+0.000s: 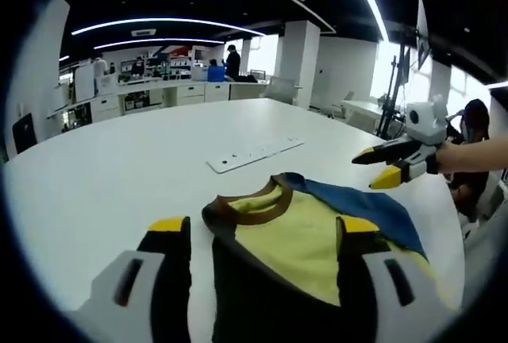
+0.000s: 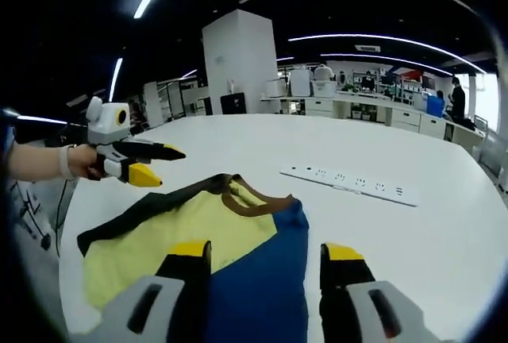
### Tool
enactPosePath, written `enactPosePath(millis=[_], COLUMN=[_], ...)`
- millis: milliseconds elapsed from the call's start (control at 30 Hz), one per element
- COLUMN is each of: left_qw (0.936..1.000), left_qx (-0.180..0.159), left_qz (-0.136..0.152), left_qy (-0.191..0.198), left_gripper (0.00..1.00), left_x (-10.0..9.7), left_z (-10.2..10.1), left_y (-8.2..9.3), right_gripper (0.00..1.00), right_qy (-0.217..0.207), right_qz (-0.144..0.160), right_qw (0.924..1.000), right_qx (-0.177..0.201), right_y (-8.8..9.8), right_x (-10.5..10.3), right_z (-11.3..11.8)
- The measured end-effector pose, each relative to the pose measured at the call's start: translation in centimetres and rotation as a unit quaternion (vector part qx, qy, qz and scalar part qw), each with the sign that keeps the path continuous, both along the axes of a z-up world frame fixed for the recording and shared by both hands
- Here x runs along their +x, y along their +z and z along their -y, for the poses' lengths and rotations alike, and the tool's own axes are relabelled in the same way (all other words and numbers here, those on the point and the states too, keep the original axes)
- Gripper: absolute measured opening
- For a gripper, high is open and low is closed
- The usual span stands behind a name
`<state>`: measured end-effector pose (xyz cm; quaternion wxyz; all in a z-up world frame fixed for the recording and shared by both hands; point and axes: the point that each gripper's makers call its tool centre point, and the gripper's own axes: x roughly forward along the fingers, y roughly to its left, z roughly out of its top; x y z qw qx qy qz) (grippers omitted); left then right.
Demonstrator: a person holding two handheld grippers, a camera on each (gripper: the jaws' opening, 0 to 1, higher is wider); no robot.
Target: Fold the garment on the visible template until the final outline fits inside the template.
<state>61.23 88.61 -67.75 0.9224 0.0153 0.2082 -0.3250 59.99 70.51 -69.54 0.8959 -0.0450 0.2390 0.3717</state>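
Two grippers are held above a white worktop [image 1: 119, 168] on which one garment [image 1: 309, 240] lies flat. The garment is a shirt with a yellow front, a blue panel along one side, a dark sleeve edge and a brown collar band. In the left gripper view, the left gripper [image 1: 266, 236] shows yellow-tipped jaws set wide apart, holding nothing, with the shirt's collar end lying between and beyond them. The right gripper [image 1: 379, 167] enters from the right, held in a person's hand above the far edge of the blue panel, clear of the cloth; its jaws stand apart. In the right gripper view, the right gripper's own jaws are spread over the blue panel and hold nothing. The left gripper [image 2: 155, 164] appears there at the left, off the fabric, near the dark sleeve. A white power strip [image 2: 352, 183] lies on the worktop beyond the collar, apart from the garment. Office desks and cabinets stand in the background.
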Motion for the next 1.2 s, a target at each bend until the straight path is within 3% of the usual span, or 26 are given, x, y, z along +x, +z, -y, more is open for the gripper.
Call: enactPosePath(millis=[333, 400, 567, 833, 1200], left_qw=[0.9999, 0.9999, 0.9997, 0.9996, 0.9997], left_qx=[-0.008, -0.008, 0.001, 0.020, 0.016], left_qz=[0.011, 0.014, 0.024, 0.020, 0.009], left_qy=[0.001, 0.000, -0.006, -0.009, 0.018], left_gripper=[0.69, 0.69, 0.68, 0.67, 0.67], left_x=[-3.6, -4.5, -7.1, -10.9, -13.7], left_z=[-0.1, -0.1, -0.2, -1.4, -4.0], left_y=[2.0, 2.3, 3.1, 2.4, 1.9], right_gripper=[0.49, 0.49, 0.47, 0.45, 0.43], right_qy=[0.018, 0.030, 0.053, 0.078, 0.087], right_qz=[0.002, 0.012, 0.016, 0.009, -0.007], right_qw=[0.9997, 0.9987, 0.9970, 0.9940, 0.9927], right_qx=[-0.014, -0.039, -0.054, -0.076, -0.083], right_y=[0.4, 0.3, 0.3, -0.8, -2.1], right_x=[-5.2, -6.4, -8.7, -12.0, -14.8], right_z=[0.4, 0.5, 0.3, 0.1, -0.1])
